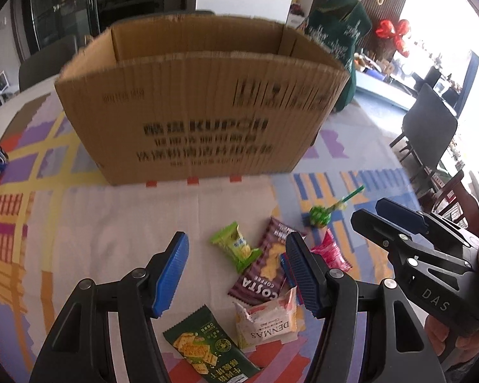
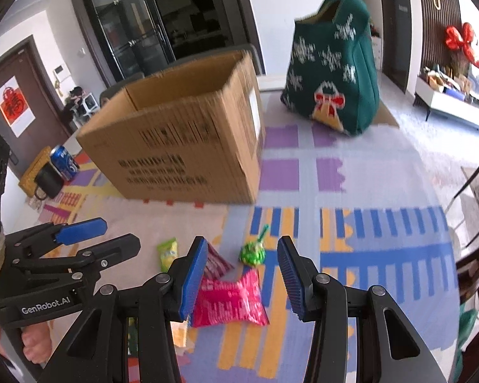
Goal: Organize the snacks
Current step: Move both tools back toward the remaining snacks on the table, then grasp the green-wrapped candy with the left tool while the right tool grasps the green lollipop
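An open cardboard box (image 1: 194, 118) stands on the patterned tablecloth; it also shows in the right wrist view (image 2: 182, 153). In front of it lie several snacks: a light green candy packet (image 1: 236, 245), a brown Costa packet (image 1: 265, 268), a white Denmas packet (image 1: 265, 322), a dark green cracker packet (image 1: 204, 348), a pink packet (image 2: 230, 300) and a green lollipop (image 2: 254, 252). My left gripper (image 1: 236, 271) is open and empty above the packets. My right gripper (image 2: 242, 277) is open and empty above the pink packet.
A green knitted bag (image 2: 332, 73) stands behind the box on the right. A blue can (image 2: 64, 161) and a black mug (image 2: 48, 178) sit at the table's left end. Dark chairs (image 1: 431, 127) stand to the right of the table.
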Action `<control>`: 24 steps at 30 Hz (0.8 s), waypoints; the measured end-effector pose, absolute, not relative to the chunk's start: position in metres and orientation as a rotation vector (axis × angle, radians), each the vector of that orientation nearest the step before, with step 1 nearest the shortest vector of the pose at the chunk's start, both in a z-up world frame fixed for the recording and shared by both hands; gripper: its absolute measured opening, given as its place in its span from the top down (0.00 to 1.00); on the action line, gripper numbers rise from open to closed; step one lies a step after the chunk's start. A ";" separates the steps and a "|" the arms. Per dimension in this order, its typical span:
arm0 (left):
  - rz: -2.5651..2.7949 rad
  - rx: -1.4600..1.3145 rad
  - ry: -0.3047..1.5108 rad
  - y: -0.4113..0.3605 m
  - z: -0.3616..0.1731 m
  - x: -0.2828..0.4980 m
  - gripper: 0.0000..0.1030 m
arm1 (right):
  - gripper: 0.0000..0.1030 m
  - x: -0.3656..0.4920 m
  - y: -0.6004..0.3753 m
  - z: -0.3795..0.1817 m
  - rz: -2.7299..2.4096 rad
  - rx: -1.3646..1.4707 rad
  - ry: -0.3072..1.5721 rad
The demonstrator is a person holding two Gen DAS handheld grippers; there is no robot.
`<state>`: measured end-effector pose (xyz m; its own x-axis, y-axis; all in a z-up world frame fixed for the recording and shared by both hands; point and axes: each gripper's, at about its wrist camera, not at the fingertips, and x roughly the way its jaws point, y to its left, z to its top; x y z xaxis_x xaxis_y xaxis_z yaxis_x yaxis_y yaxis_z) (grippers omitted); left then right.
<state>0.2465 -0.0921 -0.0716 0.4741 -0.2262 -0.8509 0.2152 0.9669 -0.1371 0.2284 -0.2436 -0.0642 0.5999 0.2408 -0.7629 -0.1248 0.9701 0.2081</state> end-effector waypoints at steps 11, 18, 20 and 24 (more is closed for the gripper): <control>-0.246 -0.002 1.129 -0.094 -0.107 0.257 0.43 | 0.55 0.236 -0.244 -0.101 0.193 0.162 0.992; -0.237 -0.010 1.170 -0.095 -0.122 0.268 0.50 | 0.55 0.246 -0.239 -0.111 0.202 0.159 1.014; -0.237 -0.018 1.176 -0.095 -0.125 0.270 0.52 | 0.55 0.250 -0.237 -0.114 0.206 0.163 1.021; -0.231 -0.021 1.181 -0.095 -0.128 0.275 0.55 | 0.56 0.254 -0.233 -0.117 0.205 0.156 1.023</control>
